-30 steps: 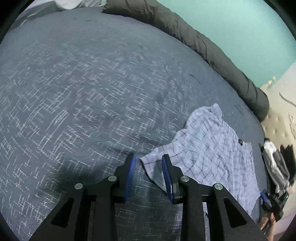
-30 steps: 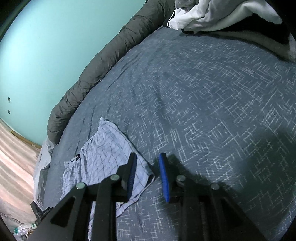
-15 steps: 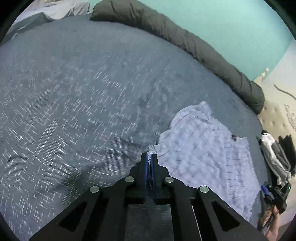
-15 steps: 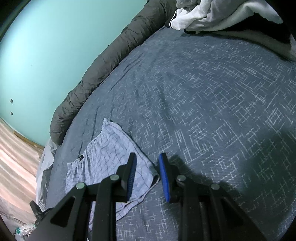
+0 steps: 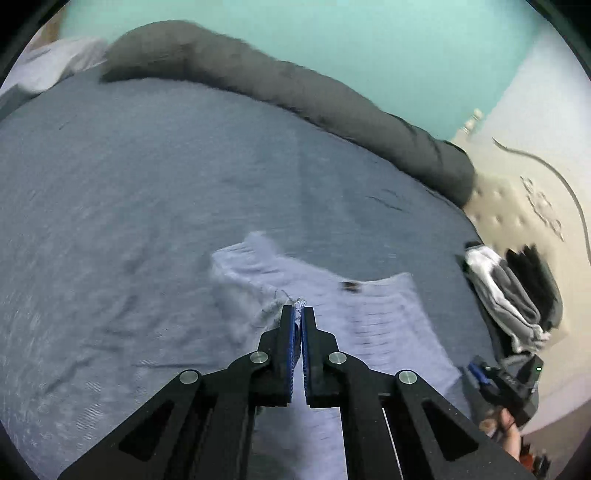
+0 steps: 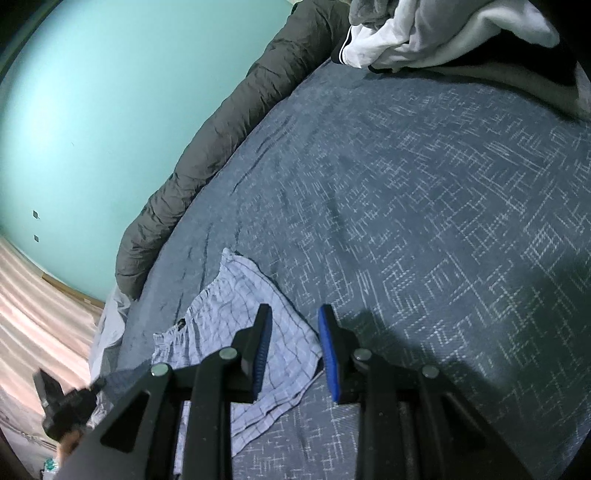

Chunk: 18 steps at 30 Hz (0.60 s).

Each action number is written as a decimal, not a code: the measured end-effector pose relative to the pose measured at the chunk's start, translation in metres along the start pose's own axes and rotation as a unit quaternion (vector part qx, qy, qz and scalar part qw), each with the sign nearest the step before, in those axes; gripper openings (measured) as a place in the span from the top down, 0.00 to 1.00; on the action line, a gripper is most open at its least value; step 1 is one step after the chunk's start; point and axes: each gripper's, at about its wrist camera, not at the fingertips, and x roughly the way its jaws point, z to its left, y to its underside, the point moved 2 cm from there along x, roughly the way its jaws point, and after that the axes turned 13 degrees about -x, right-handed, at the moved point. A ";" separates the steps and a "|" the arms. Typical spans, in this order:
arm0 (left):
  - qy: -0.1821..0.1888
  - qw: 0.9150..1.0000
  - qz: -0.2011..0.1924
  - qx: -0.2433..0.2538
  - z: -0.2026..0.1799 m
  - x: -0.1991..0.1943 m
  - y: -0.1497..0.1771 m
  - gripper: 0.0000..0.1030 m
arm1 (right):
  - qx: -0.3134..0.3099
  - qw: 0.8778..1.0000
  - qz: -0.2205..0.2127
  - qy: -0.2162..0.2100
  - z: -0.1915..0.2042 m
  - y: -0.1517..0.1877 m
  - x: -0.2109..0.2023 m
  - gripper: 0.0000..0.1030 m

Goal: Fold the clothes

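Left wrist view: the left gripper (image 5: 297, 314) has its jaws pressed together on a corner of the checked shorts (image 5: 369, 317), and a small tuft of the pale cloth pokes out just past the blue pads. The rest of the garment spreads away from the tips toward the right, lying on the blue-grey bedspread (image 5: 147, 206), with a small dark label near its waistband edge. This picture is smeared, so the check pattern and the exact edge of the lifted fold are hard to make out, and the near part of the cloth is hidden behind the black gripper frame.

In the right wrist view, the right gripper (image 6: 295, 325) stands narrowly open over the opposite corner of the shorts (image 6: 221, 317); its left finger overlaps the cloth in the picture and its right finger is above the bedspread (image 6: 424, 206), with nothing pinched between the pads. Whether the tips touch the fabric cannot be told.

Only the left view shows the small pile of grey, white and black clothes (image 5: 509, 291) at the bed's right edge, with the other handheld gripper and a hand below it. Only the right view shows the heap of white and dark laundry (image 6: 443, 33) at the far end. Both show the long dark grey bolster (image 6: 207, 147) against the teal wall (image 6: 110, 92).
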 end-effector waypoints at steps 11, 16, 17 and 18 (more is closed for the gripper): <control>0.047 0.983 0.124 0.126 -0.196 0.102 0.085 0.97 | 0.032 0.999 -0.005 -0.026 -0.028 -0.009 -0.020 0.69; 0.024 0.975 0.166 0.145 -0.214 0.149 0.139 0.97 | 0.030 0.999 0.005 -0.035 -0.028 -0.011 -0.018 0.69; 0.019 0.974 0.172 0.148 -0.212 0.154 0.145 0.97 | 0.024 0.999 0.006 -0.036 -0.026 -0.011 -0.016 0.69; 0.014 0.972 0.180 0.151 -0.211 0.159 0.150 0.97 | 0.018 0.999 0.008 -0.037 -0.024 -0.012 -0.015 0.69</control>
